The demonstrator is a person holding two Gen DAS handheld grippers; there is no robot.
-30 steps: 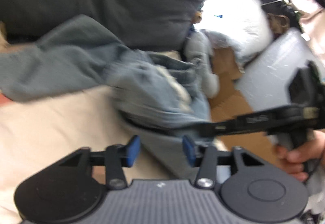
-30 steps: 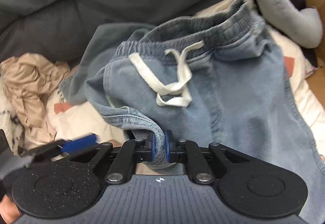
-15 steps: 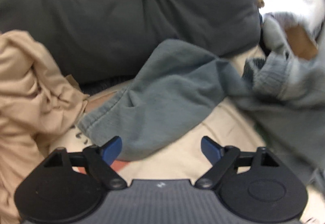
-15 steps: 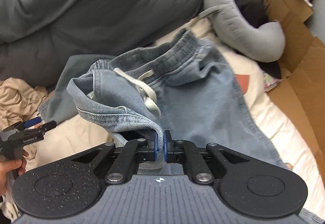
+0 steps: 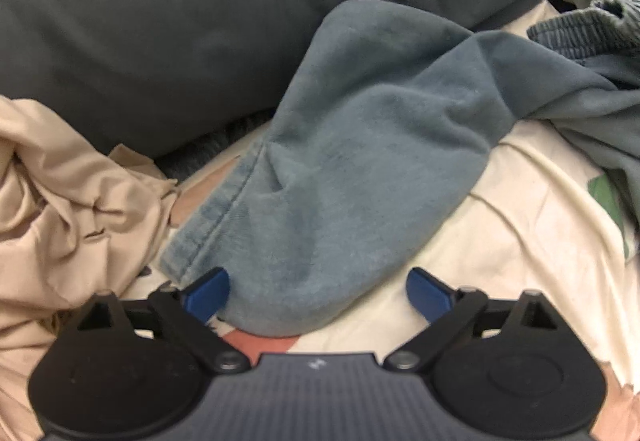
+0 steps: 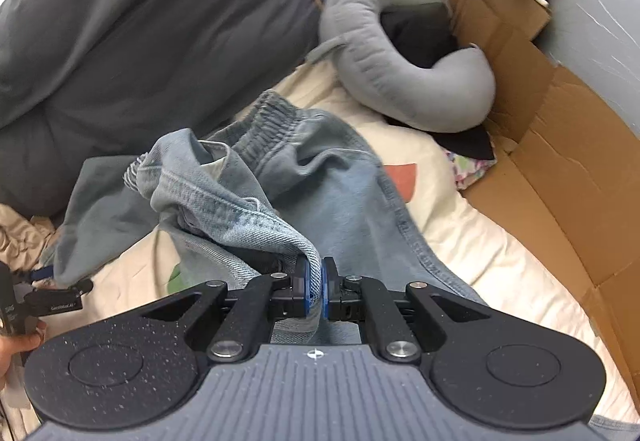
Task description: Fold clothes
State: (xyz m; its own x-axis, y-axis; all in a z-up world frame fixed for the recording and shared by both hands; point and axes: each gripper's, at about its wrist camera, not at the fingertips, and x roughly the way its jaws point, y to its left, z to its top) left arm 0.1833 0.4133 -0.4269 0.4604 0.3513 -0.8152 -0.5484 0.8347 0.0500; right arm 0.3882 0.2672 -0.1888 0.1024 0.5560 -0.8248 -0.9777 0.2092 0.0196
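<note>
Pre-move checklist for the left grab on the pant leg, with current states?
1. Right gripper shut on the jeans hem: ok.
2. Left gripper open wide: ok.
3. Free pant leg end lies between the left fingers: ok, not yet pinched.
4. Leg hem flat: not ok, it lies angled and creased.
5. Beige garment apart from the pant leg: cannot tell, its edge comes close to the hem.
6. Waistband flat on the bed sheet: not ok, bunched.
</note>
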